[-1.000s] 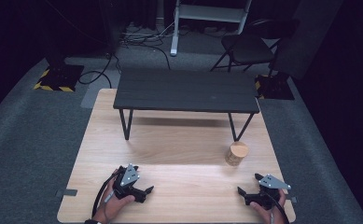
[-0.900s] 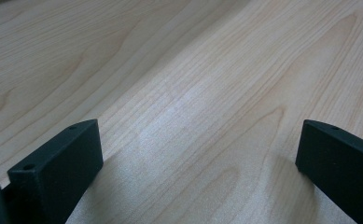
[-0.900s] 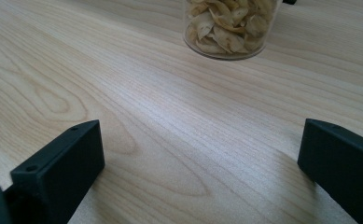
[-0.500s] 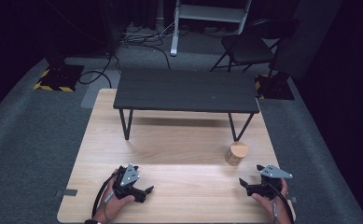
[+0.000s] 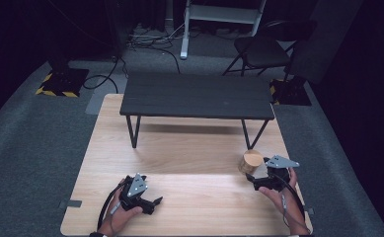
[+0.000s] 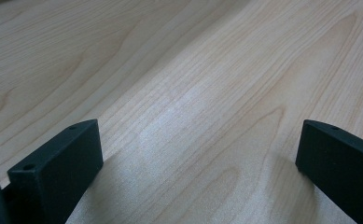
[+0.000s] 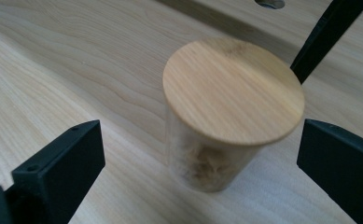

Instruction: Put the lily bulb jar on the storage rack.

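Clear jar (image 7: 212,158) upright under round wooden lid (image 7: 233,91)

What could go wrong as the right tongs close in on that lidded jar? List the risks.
1. The right tongs stand open, not yet around the glass jar; a bump from one jaw could tip it.
2. The wooden lid overhangs the glass, so a high pinch might catch the lid alone.
3. The black table leg stands close behind, so overshooting could hit it.

High view looks down from above on the wooden tabletop (image 5: 189,148); both gripper views skim it close, sharing that surface.
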### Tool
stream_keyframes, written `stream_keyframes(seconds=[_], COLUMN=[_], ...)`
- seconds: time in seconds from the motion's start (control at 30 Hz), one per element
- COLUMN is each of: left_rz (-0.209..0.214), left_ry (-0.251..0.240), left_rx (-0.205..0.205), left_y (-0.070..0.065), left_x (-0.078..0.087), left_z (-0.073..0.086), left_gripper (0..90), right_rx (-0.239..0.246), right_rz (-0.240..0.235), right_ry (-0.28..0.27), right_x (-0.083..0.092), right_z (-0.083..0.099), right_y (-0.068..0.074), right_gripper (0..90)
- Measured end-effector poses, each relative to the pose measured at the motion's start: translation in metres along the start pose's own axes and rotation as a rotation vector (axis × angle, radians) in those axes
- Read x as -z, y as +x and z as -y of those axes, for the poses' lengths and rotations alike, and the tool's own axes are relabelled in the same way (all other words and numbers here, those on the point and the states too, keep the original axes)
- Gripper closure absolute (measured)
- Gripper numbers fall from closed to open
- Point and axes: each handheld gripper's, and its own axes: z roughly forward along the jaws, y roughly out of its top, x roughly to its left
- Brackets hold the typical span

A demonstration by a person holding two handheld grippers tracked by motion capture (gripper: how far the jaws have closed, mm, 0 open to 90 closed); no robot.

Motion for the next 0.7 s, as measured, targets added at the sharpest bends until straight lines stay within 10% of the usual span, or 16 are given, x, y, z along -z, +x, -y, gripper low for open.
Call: stream_keyframes(seconds=[0.7], left_rz=[0.002], left_ry=[0.000], left_rx=[-0.001], left_y=[0.000], left_x=[0.000], left_z=[0.000], left_gripper=[0.5], right_rx=[0.015], right_rz=[-0.030], right_ry=[0.055], right_x=[-0.038], right_z=[-0.024], right_y=[-0.016], right_gripper=[11.6])
